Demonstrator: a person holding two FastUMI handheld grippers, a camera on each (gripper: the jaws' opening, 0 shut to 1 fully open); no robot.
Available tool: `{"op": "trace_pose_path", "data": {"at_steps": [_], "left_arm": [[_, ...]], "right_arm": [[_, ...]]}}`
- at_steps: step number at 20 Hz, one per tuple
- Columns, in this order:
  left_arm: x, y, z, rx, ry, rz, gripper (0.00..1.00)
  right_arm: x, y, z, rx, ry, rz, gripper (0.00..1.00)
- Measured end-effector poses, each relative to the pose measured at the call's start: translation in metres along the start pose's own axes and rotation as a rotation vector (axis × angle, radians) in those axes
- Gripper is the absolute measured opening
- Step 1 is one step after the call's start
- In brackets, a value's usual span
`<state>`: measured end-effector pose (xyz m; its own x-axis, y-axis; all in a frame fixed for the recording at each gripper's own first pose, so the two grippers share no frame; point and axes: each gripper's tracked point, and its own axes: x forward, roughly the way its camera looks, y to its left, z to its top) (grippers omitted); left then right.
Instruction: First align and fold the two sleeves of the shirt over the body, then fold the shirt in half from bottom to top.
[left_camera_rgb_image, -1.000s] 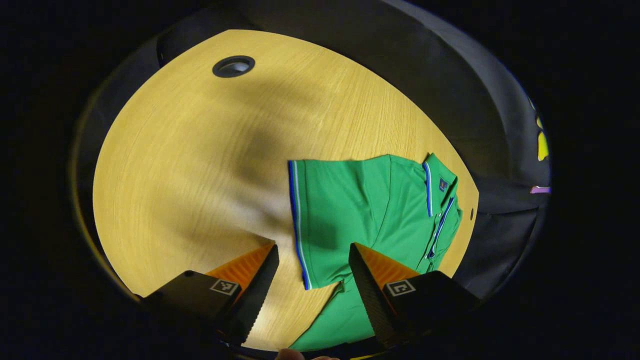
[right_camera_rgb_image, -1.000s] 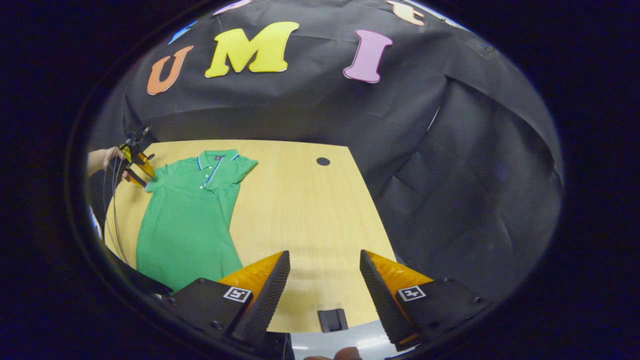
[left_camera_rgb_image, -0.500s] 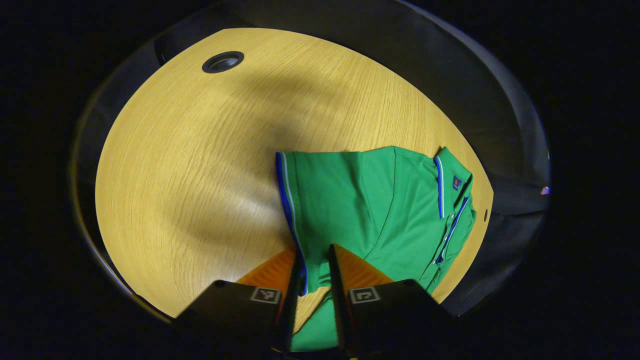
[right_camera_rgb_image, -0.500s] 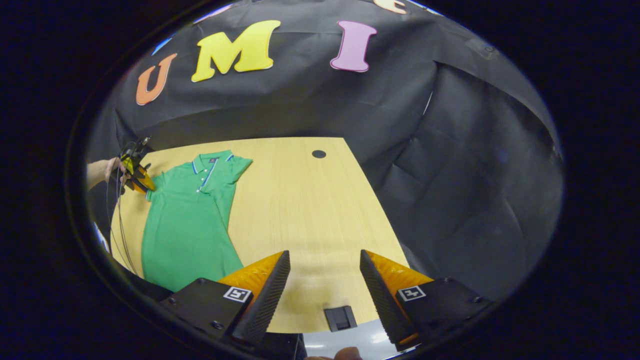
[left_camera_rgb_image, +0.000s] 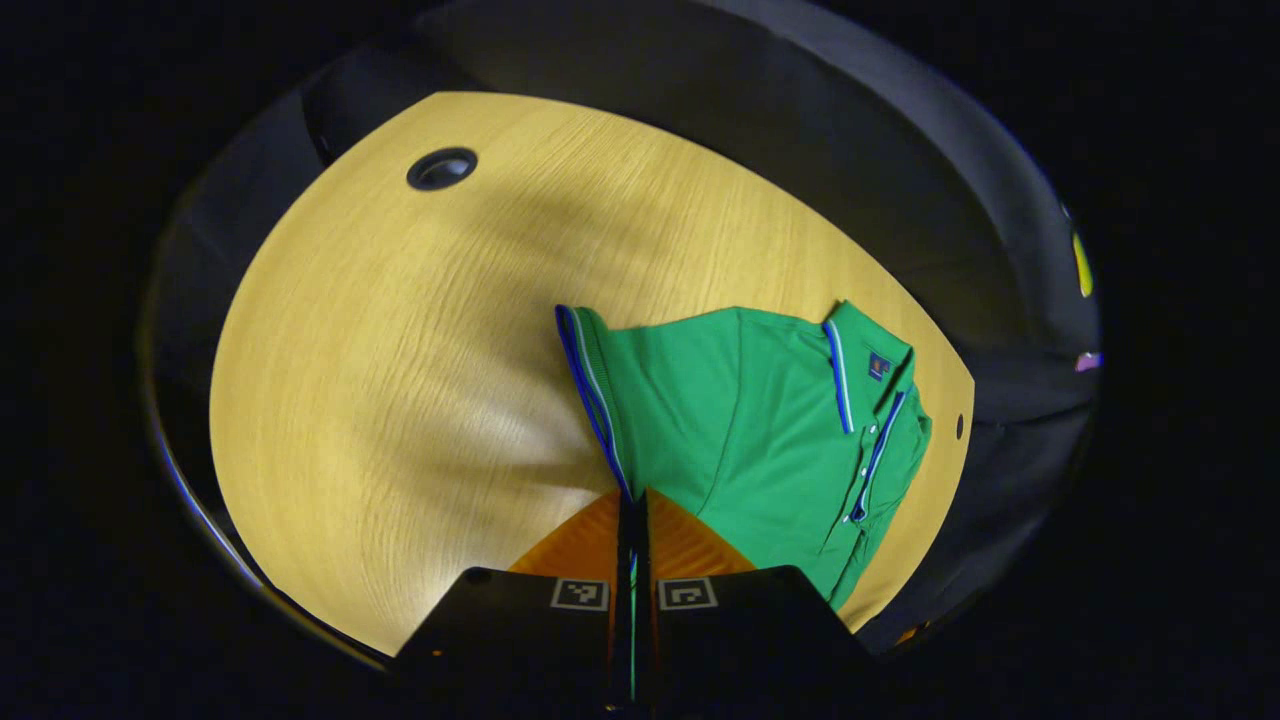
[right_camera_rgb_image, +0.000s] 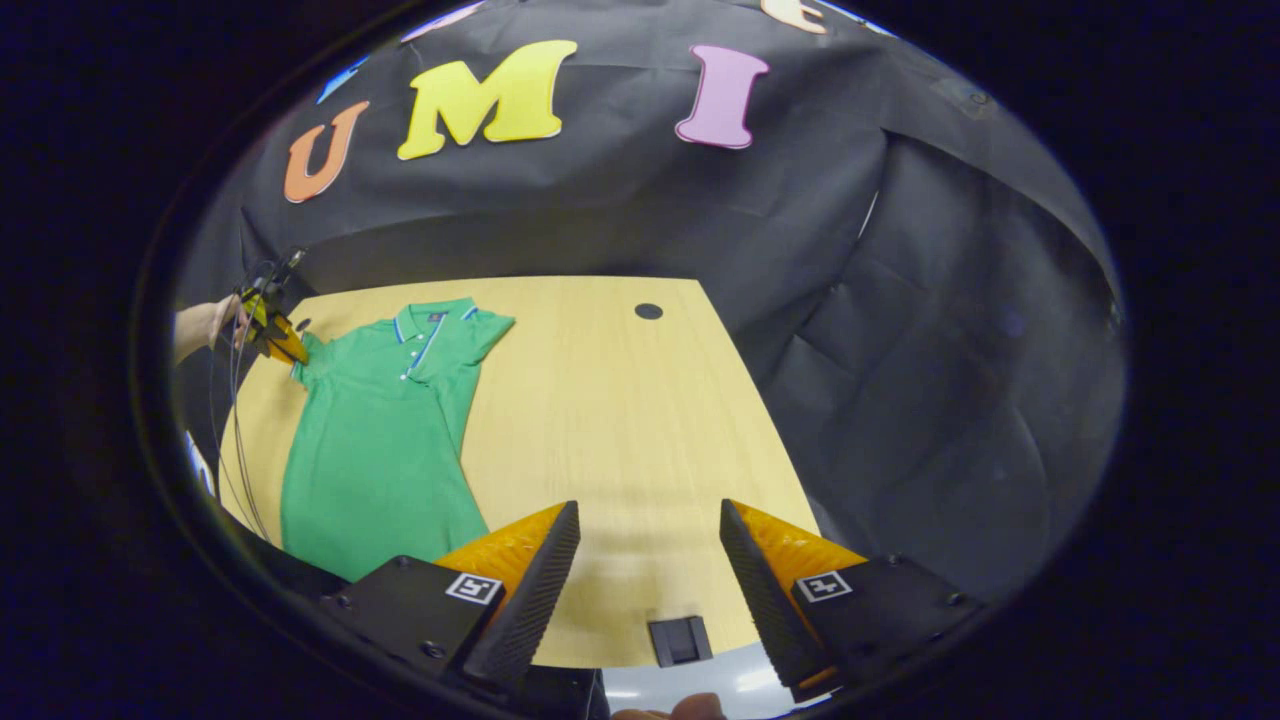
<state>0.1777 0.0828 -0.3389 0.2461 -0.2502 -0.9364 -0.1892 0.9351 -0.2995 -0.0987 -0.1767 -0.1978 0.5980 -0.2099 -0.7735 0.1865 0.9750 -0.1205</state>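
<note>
My left gripper (left_camera_rgb_image: 632, 505) is pinched together on the cuff (left_camera_rgb_image: 590, 385) of one sleeve, lifted a little off the table (left_camera_rgb_image: 400, 350). My right gripper (right_camera_rgb_image: 648, 560) hangs with its jaws apart over bare wood, well apart from the shirt (right_camera_rgb_image: 375, 430) at its 10 o'clock. Nothing is folded yet (both sleeves out, body at full length); I judge this the first sleeve fold's start.
</note>
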Motion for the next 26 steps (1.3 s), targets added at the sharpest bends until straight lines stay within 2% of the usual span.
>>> {"op": "trace_pose_path", "data": {"at_steps": [3,6,11,14,16,18,19,20,21,22,23,25,26], "left_arm": [[-0.017,-0.019,0.004,0.076,-0.032,-0.001,0.04],[-0.019,-0.049,0.012,0.166,-0.066,0.000,0.04],[0.008,-0.110,0.007,0.328,-0.061,-0.012,0.04],[0.031,-0.136,-0.003,0.345,-0.036,-0.029,0.05],[0.046,-0.154,-0.009,0.337,-0.024,-0.047,0.10],[0.049,-0.163,-0.018,0.335,-0.005,-0.055,0.18],[0.048,-0.166,-0.021,0.331,-0.001,-0.059,0.29],[0.045,-0.166,-0.022,0.319,-0.003,-0.058,0.36],[0.040,-0.165,-0.021,0.303,-0.013,-0.057,0.49],[0.036,-0.163,-0.020,0.292,-0.034,-0.059,0.56],[0.030,-0.160,-0.017,0.284,-0.064,-0.057,0.71],[0.016,-0.144,-0.016,0.276,-0.107,-0.028,0.86],[0.008,-0.135,-0.015,0.279,-0.133,-0.008,0.87]], "right_arm": [[-0.002,0.005,-0.001,0.002,-0.010,0.020,0.90],[-0.011,-0.004,-0.004,0.007,-0.030,0.002,0.90],[-0.022,-0.025,-0.025,0.078,-0.013,-0.036,0.90],[-0.029,-0.030,-0.033,0.079,-0.010,-0.051,0.90],[-0.032,-0.030,-0.040,0.090,-0.001,-0.053,0.90],[-0.031,-0.028,-0.044,0.088,0.005,-0.049,0.90],[-0.030,-0.027,-0.044,0.080,0.004,-0.047,0.90],[-0.027,-0.026,-0.042,0.069,0.002,-0.042,0.90],[-0.026,-0.023,-0.040,0.061,0.000,-0.032,0.90],[-0.024,-0.019,-0.036,0.053,-0.004,-0.022,0.90],[-0.020,-0.015,-0.034,0.041,-0.004,-0.012,0.90],[-0.014,-0.002,-0.030,0.020,-0.006,0.020,0.91],[-0.012,0.005,-0.027,0.009,-0.007,0.039,0.90]]}}
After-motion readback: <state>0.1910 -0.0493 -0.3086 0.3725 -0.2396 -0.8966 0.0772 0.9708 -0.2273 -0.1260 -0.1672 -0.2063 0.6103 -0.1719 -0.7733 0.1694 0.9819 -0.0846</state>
